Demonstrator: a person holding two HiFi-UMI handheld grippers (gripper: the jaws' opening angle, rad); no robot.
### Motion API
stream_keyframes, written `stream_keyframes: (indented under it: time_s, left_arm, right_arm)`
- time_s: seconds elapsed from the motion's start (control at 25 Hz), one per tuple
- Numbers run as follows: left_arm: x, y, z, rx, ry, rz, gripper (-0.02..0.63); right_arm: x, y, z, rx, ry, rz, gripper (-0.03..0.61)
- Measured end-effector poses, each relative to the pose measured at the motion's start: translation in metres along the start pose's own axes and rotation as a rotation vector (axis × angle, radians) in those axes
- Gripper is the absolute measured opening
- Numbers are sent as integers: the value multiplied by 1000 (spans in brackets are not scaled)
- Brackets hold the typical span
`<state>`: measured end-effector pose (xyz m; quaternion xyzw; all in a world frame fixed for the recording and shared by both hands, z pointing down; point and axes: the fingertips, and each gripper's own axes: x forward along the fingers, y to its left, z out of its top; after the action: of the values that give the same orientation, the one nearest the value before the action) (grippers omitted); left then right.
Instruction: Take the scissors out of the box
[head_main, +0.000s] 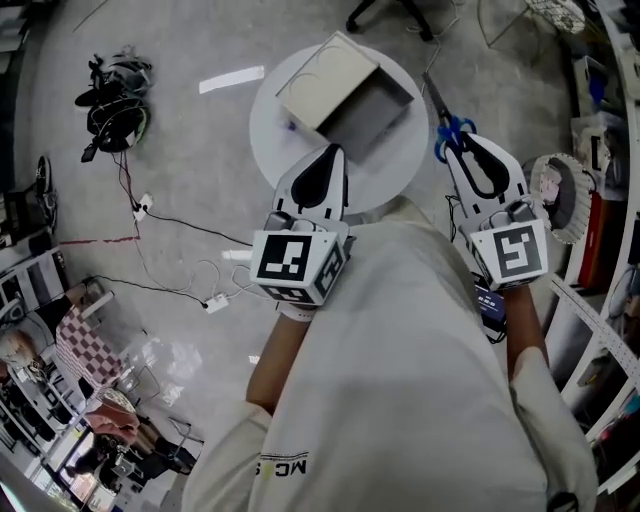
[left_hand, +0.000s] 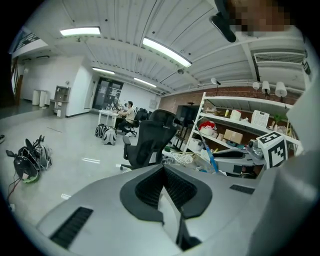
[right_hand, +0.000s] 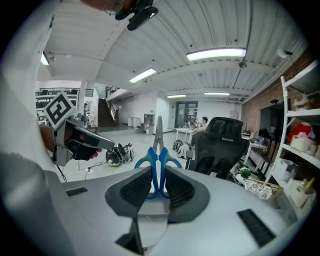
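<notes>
The scissors (head_main: 443, 127) have blue handles and are clamped by those handles in my right gripper (head_main: 455, 140), held off the right rim of the round white table (head_main: 270, 110). In the right gripper view the scissors (right_hand: 158, 161) stand upright between the pads, blades pointing away, with the right gripper (right_hand: 159, 179) shut on them. An open beige cardboard box (head_main: 345, 92) lies on the table, its grey inside showing nothing. My left gripper (head_main: 334, 152) hovers at the table's near edge just below the box, shut and empty; its jaws (left_hand: 162, 168) meet with nothing between them.
A tangle of black gear and cables (head_main: 115, 92) lies on the floor at the left, with a power strip (head_main: 216, 303) nearer me. Shelving (head_main: 600, 300) and a white basket (head_main: 565, 195) crowd the right side. A black office chair (left_hand: 152, 137) stands beyond the table.
</notes>
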<state>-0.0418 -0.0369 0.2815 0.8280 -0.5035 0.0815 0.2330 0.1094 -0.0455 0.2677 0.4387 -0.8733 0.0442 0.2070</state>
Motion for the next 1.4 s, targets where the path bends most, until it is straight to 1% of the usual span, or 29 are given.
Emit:
stream_keyframes:
  time_s: [0.12,0.28,0.4,0.48,0.76,0.96,1.4]
  left_arm:
    - [-4,-3,5,5,-12,1,11]
    - [-9,-5,10,12,-22,9,11]
    - [-10,-8,9,14,-24,13,11]
    - [-11,-10,6,17,-19,13,11]
    - [-12,-14,1,15,-4,3,11]
    - [-12,-21,-4,18,8,-12,11]
    - [-17,-25,-8,11,7,-23,11]
  right_arm:
    - [-12,0,6,21,2,-14,144]
    - [-21,2,18,41,-75,-9,144]
    - [-29,3,15,50,-94,-1,144]
    - [-31,3,12,73,-106,2,144]
    - [-35,6,5,111,-95,7,144]
    - [-40,11,2,116,-80,16,144]
    - [-40,21,5,87,-69,43,144]
